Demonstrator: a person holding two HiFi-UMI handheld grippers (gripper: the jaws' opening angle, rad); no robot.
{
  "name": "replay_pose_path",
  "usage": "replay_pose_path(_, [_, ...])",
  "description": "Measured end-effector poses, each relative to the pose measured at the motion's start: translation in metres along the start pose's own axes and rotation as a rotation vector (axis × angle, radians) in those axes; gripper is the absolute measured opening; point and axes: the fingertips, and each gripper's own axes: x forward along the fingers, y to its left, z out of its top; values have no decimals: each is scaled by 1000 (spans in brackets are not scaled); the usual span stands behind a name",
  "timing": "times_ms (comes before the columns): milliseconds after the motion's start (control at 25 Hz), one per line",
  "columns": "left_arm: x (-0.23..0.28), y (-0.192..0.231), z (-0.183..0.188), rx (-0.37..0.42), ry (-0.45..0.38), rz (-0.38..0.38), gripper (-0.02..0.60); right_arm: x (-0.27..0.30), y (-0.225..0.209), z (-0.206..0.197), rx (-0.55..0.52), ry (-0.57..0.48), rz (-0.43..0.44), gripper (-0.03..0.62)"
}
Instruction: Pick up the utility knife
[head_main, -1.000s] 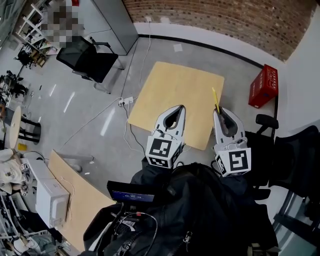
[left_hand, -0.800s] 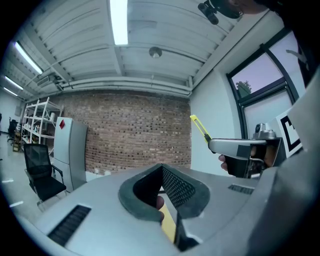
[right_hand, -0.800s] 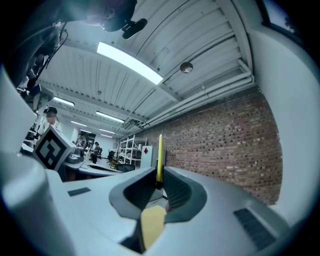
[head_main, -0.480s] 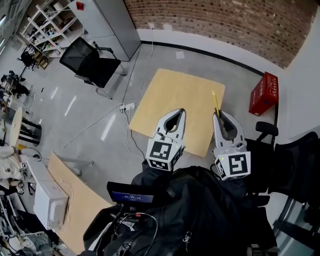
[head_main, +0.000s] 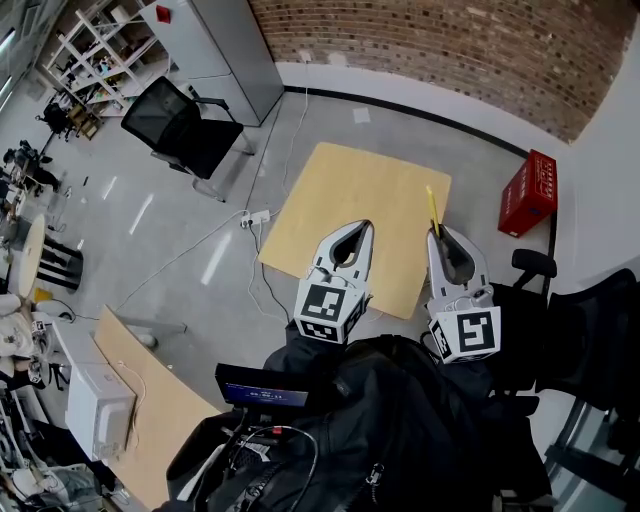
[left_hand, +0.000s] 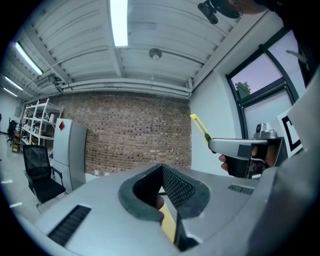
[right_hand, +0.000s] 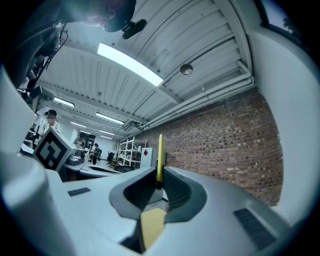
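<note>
One slim yellow utility knife (head_main: 432, 206) clamped in right gripper (head_main: 441, 232); left gripper (head_main: 361, 225) jaws pressed together.

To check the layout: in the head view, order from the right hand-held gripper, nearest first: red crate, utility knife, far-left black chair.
1. utility knife, in the right hand-held gripper.
2. red crate, right.
3. black chair, far upper left.

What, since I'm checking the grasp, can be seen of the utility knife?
The utility knife is a slim, straight yellow strip, plastic by its look, dark at its near end. The right gripper is shut on that end, so the knife sticks out straight past the jaw tips, held in the air off the wooden table. Nothing else touches it. No blade can be made out.
</note>
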Motion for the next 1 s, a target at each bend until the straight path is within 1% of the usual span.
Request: replay_pose_path(1000, [9, 20, -10, -24, 21, 12, -5, 21, 8, -8, 7, 14, 29, 49])
